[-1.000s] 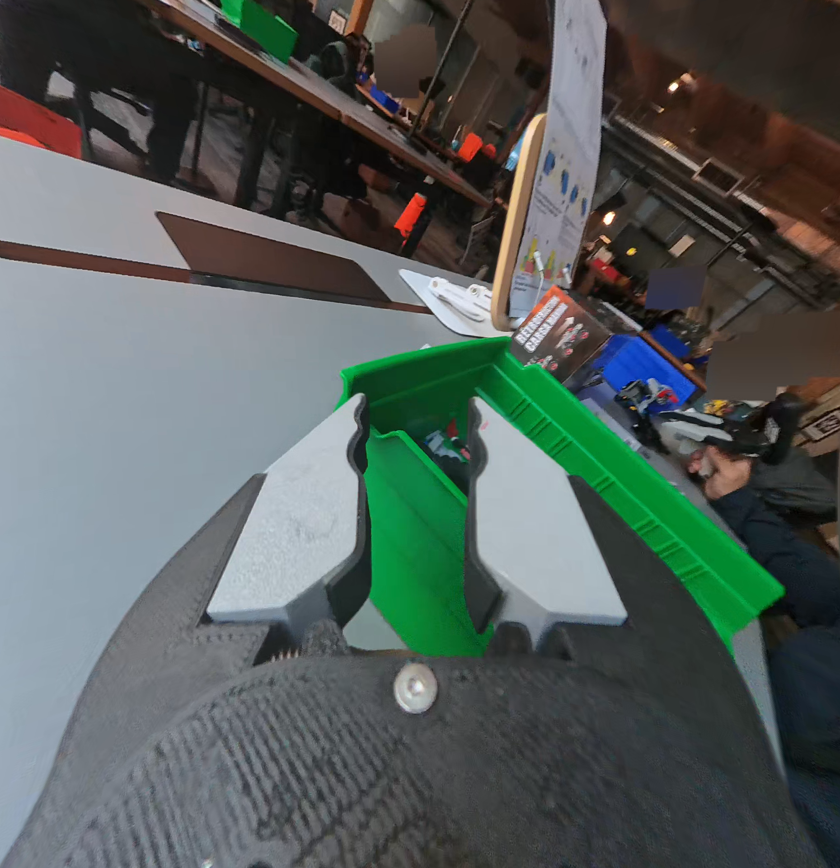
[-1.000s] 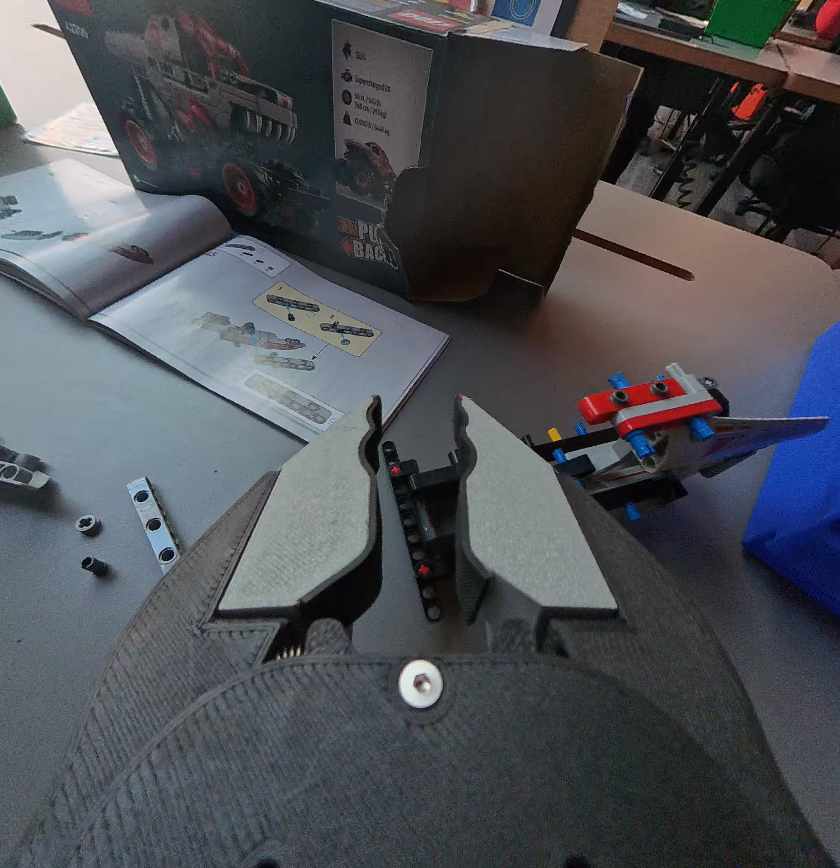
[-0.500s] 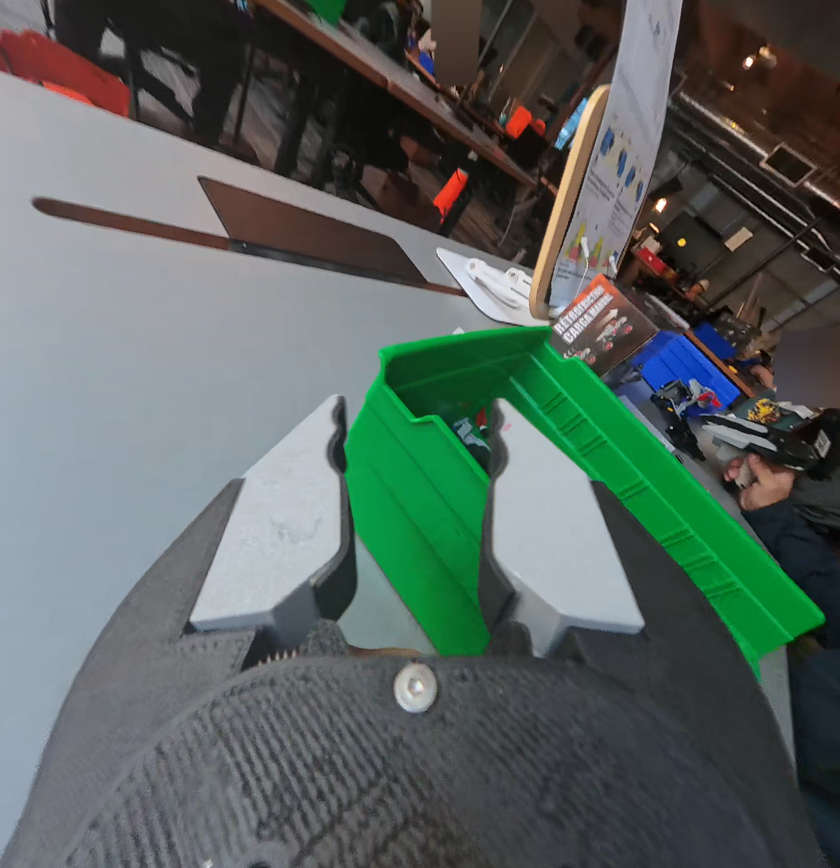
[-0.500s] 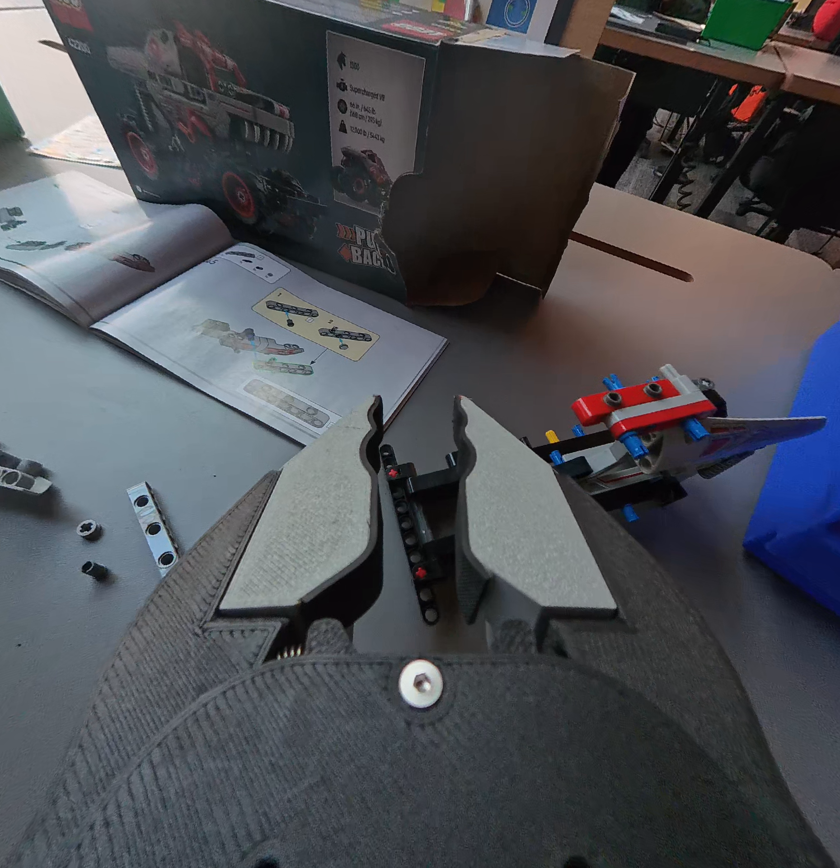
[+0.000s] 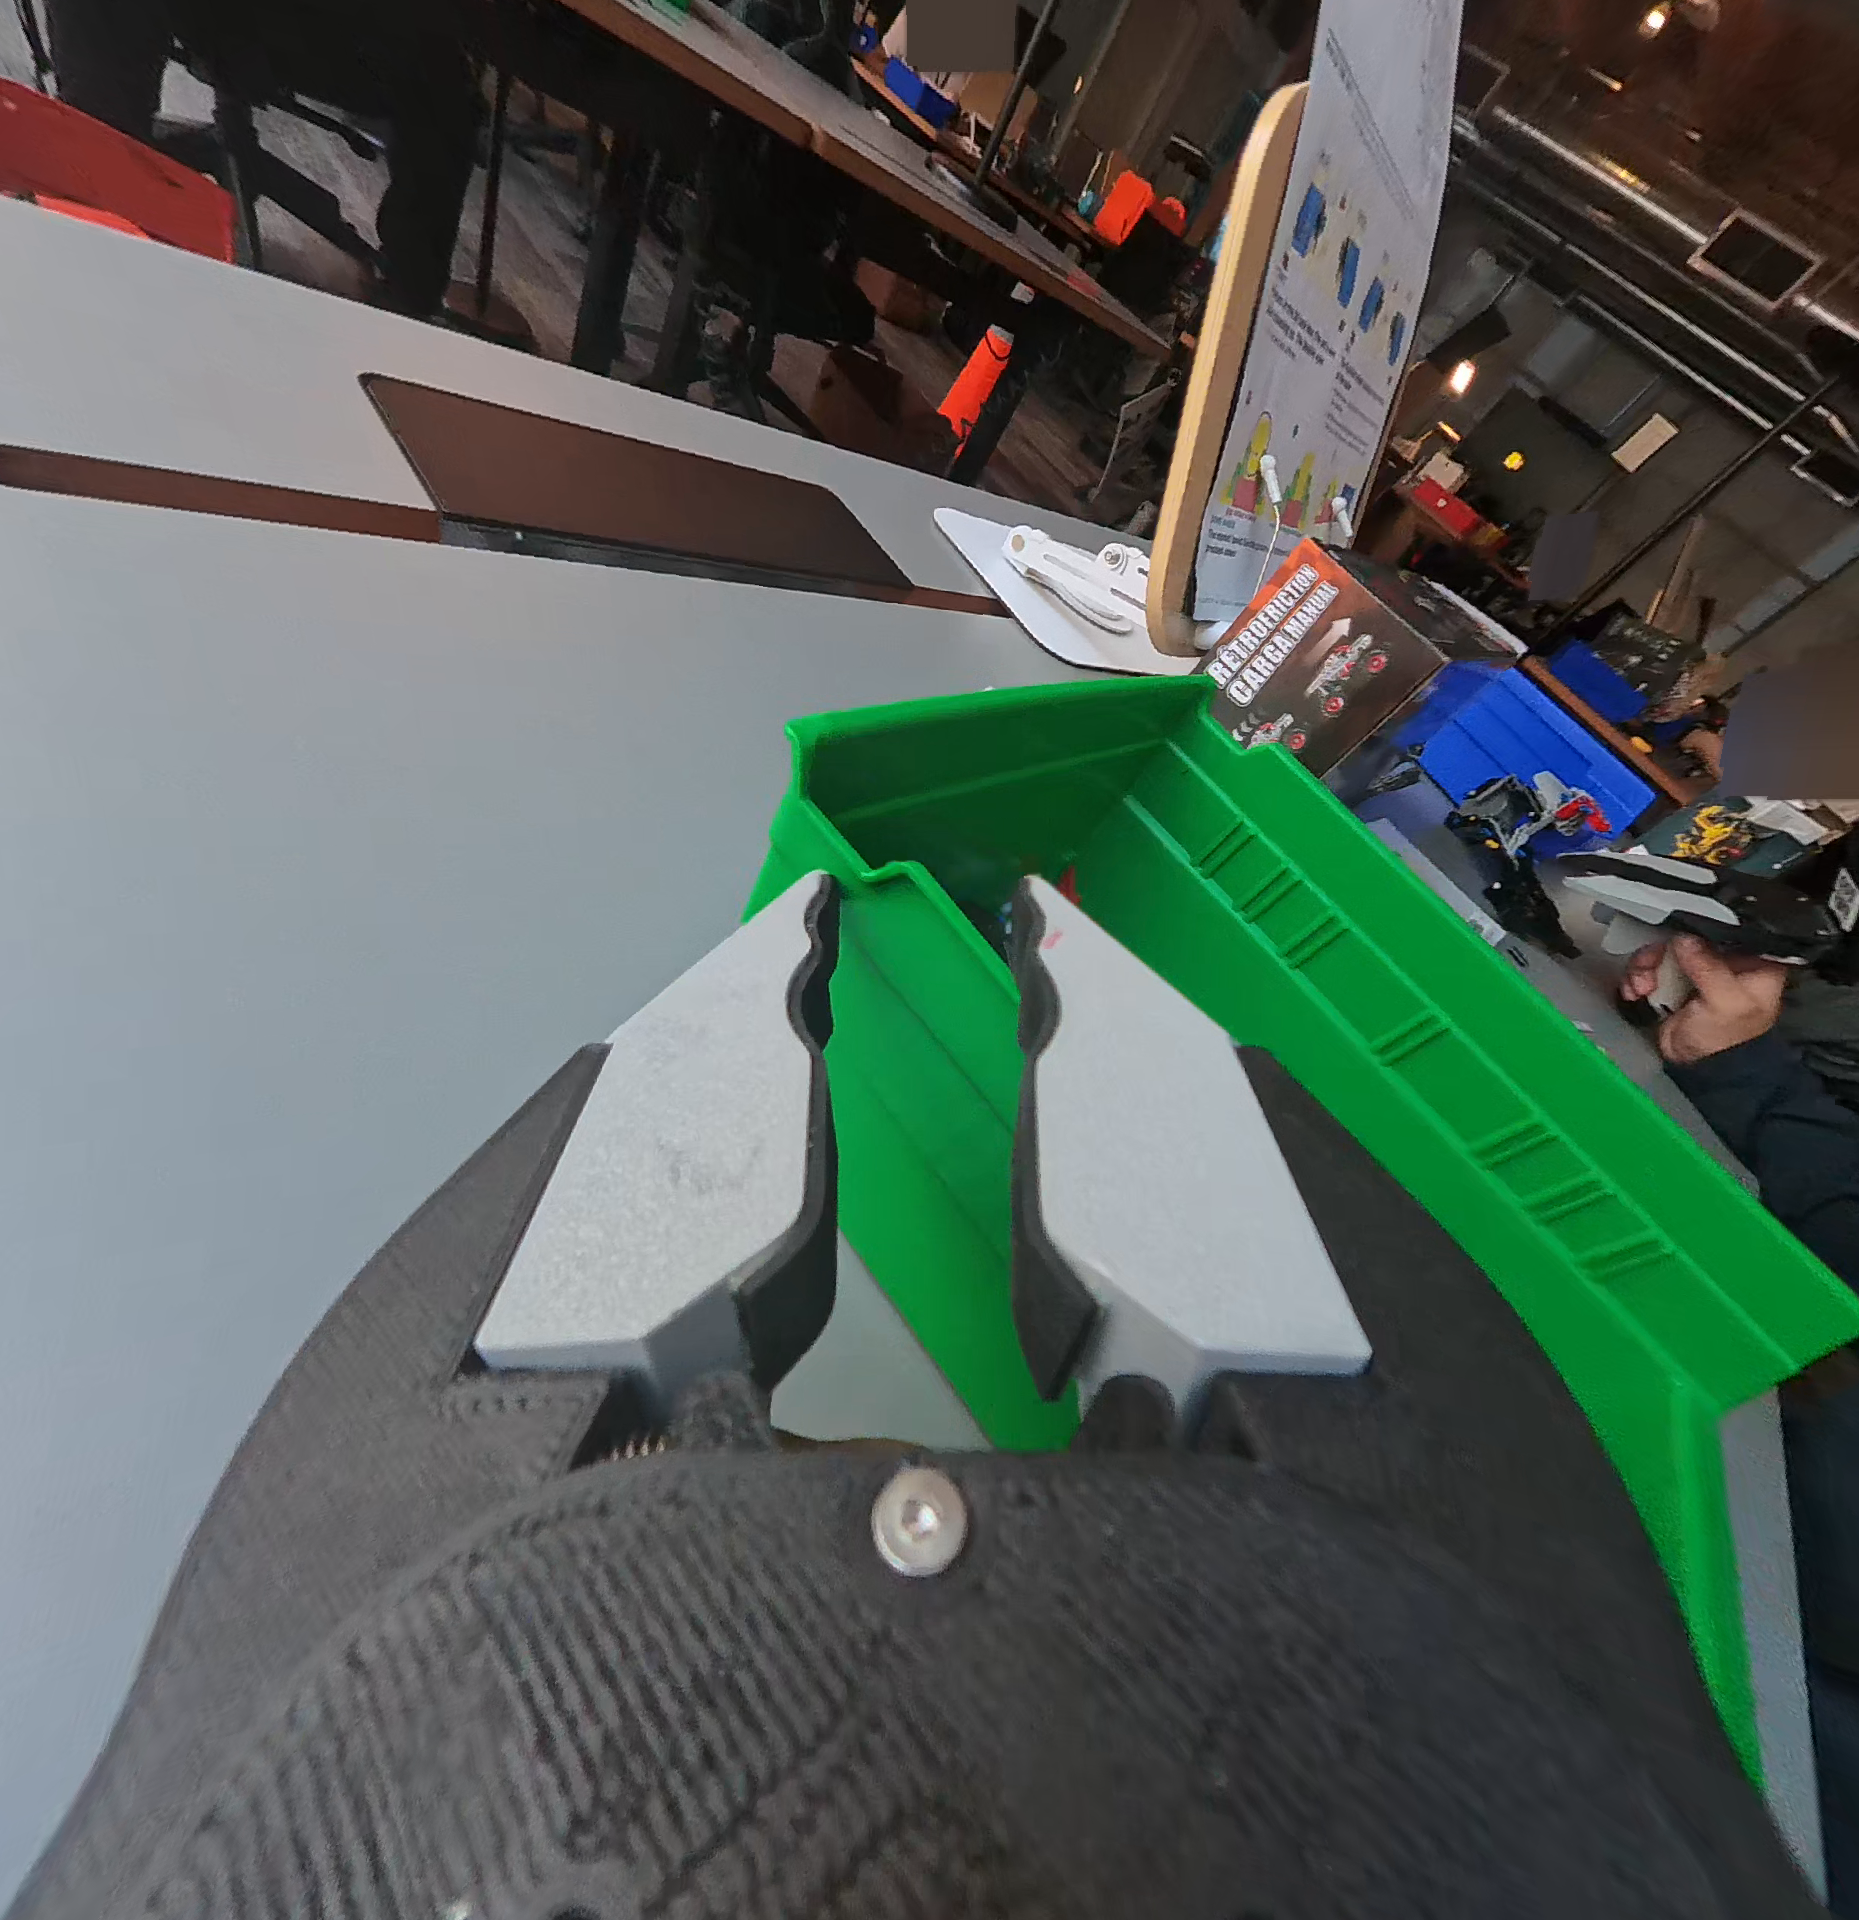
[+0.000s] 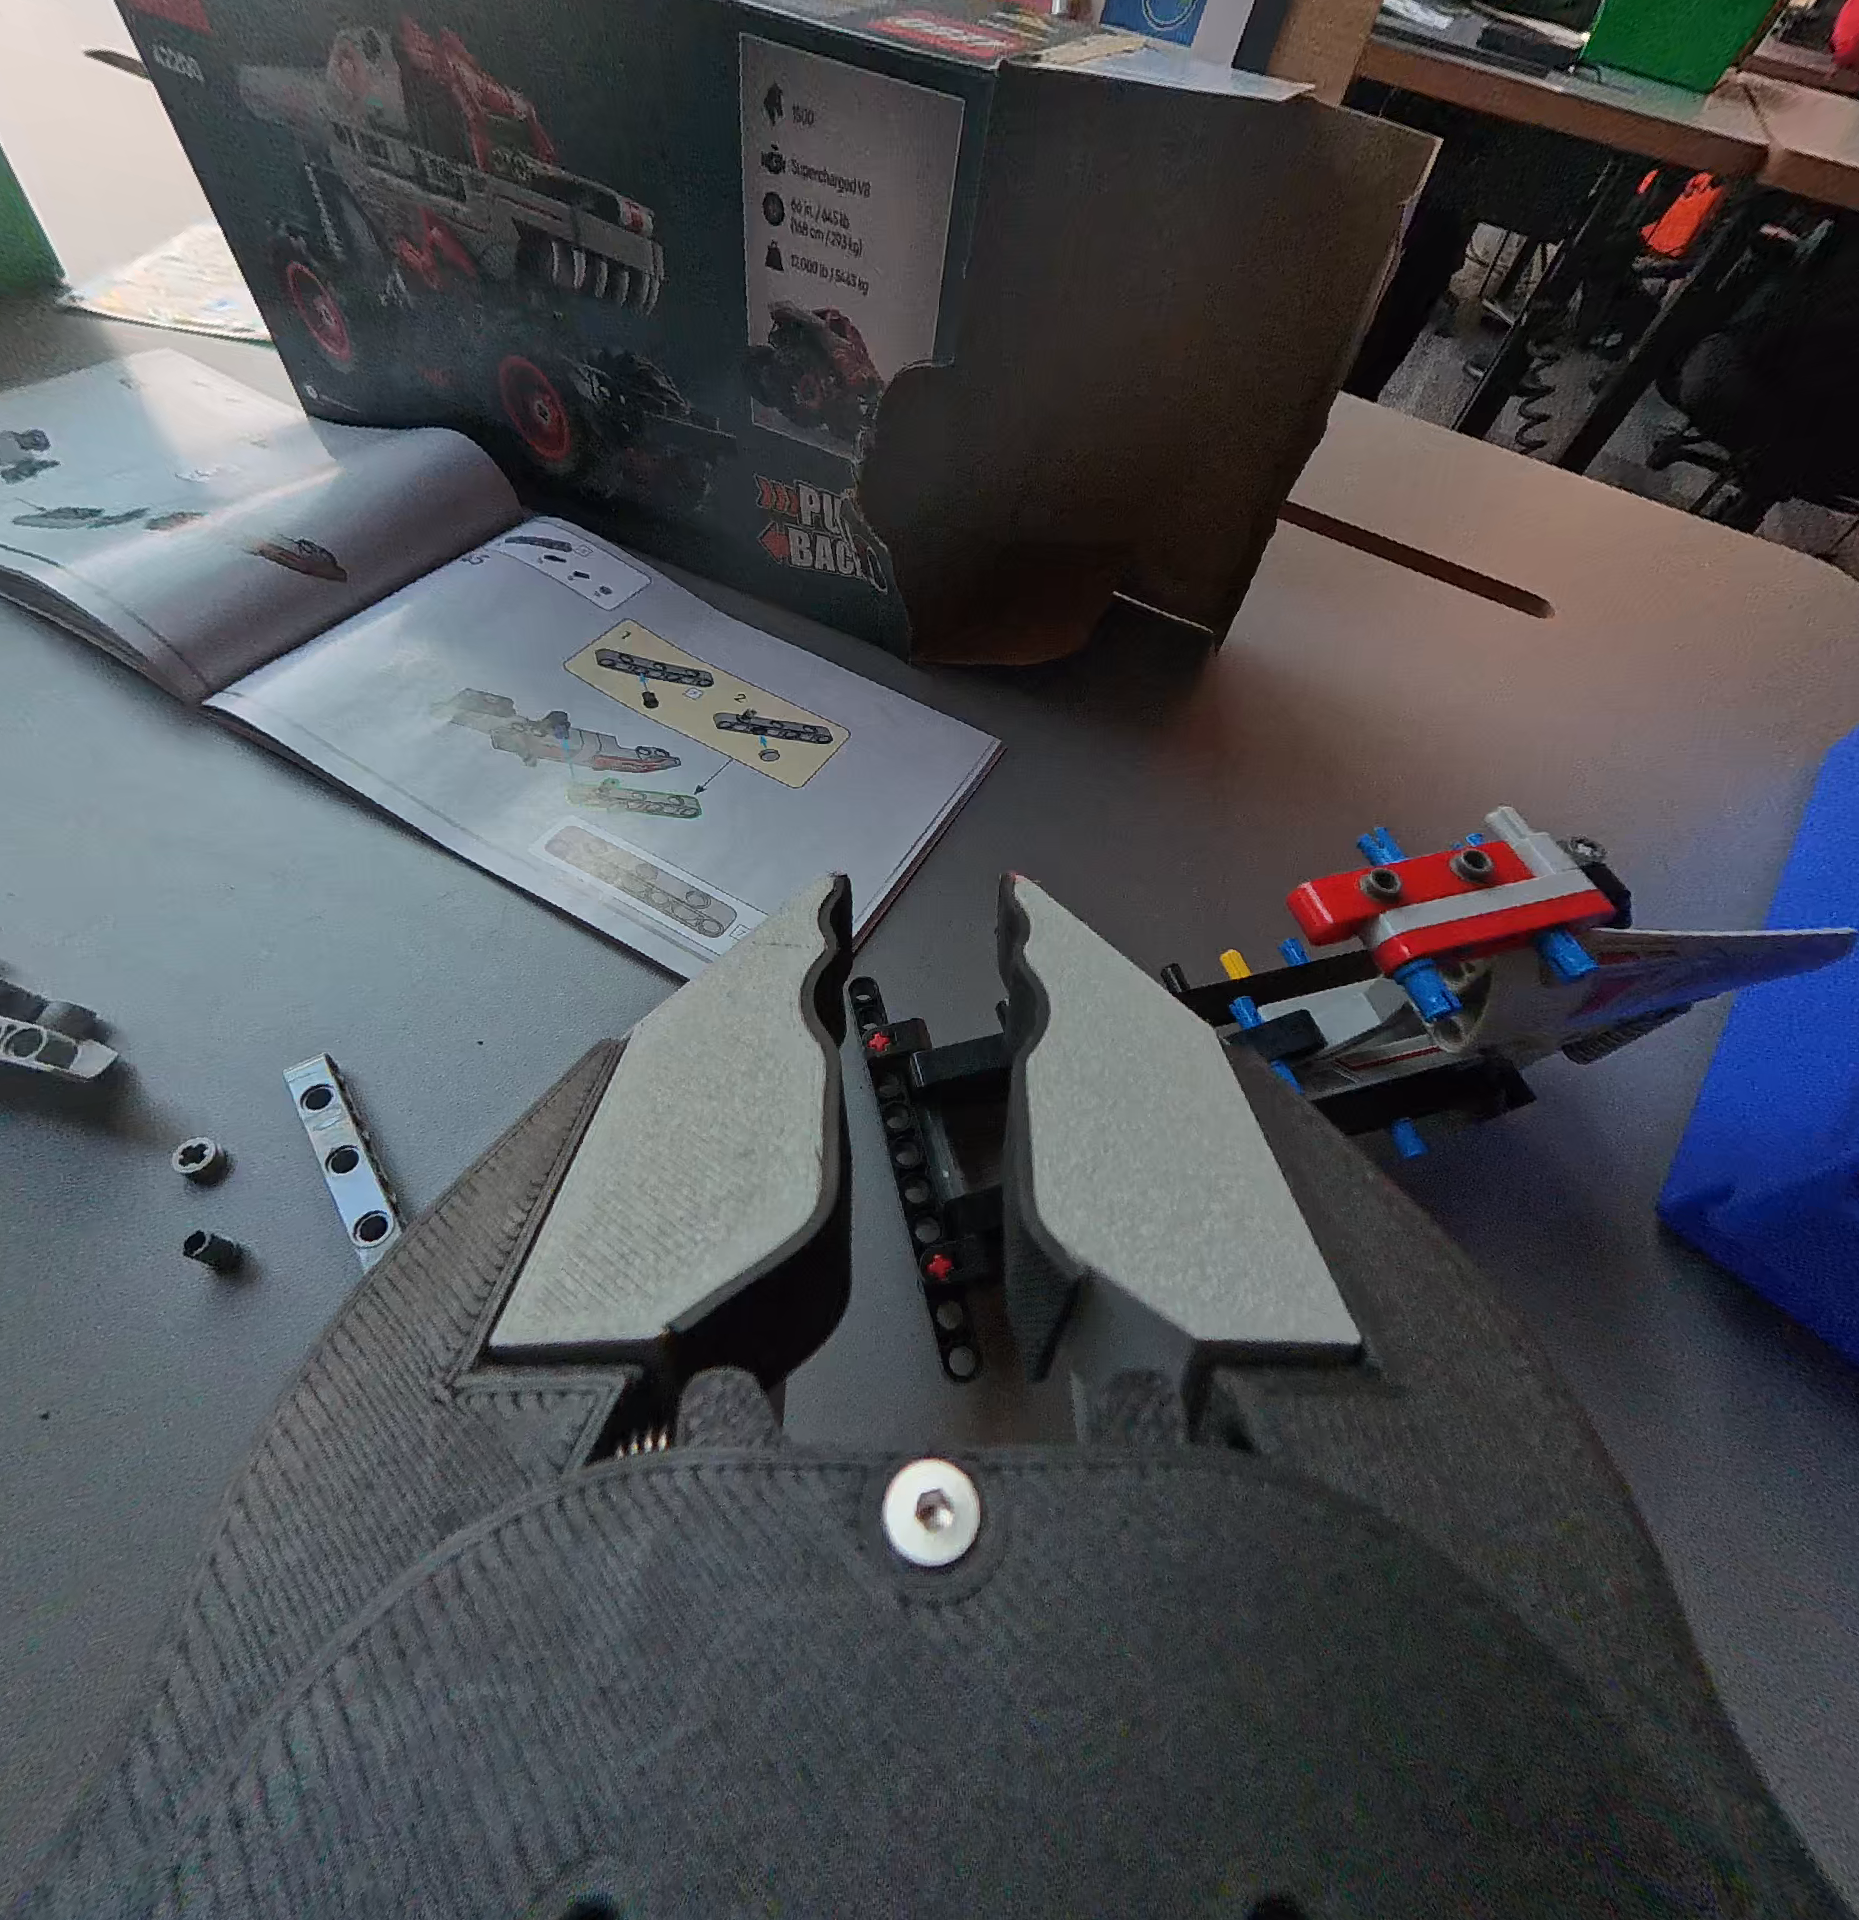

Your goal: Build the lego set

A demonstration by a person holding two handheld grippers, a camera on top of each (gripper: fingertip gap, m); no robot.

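Left tongs (image 5: 920,914) clamp the green bin's (image 5: 1320,935) near wall, steadying it; right tongs (image 6: 925,904), beside the bin's open manual (image 6: 592,717), pinch the black beam assembly (image 6: 920,1143) for building.

From my left wrist view, the green bin (image 5: 1320,935) hides most of its contents behind its near wall; I make out only dark and red specks by my right finger. My left gripper (image 5: 920,914) straddles that wall, but contact is possibly there, I can't tell. On the right wrist view, my fingers cover part of the black beam assembly (image 6: 920,1164) (grip unclear), and the blue bin (image 6: 1798,1091) runs off the frame's edge
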